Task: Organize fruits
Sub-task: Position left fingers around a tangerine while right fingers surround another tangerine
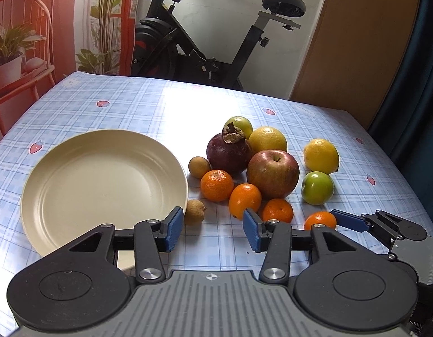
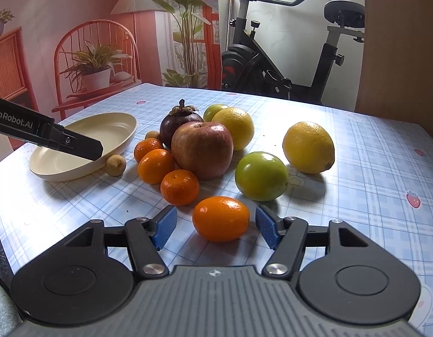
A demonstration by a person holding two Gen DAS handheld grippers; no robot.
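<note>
An empty cream plate sits on the table's left; it also shows in the right wrist view. To its right lies a cluster of fruit: a red apple, a mangosteen, lemons, green fruits, several small oranges and two brown longans. My left gripper is open and empty, near the plate's right rim. My right gripper is open with its blue pads either side of a small orange, not touching it.
The table has a blue checked cloth. An exercise bike stands behind the far edge. A red chair with a potted plant stands at the left. The left gripper's finger reaches over the plate in the right wrist view.
</note>
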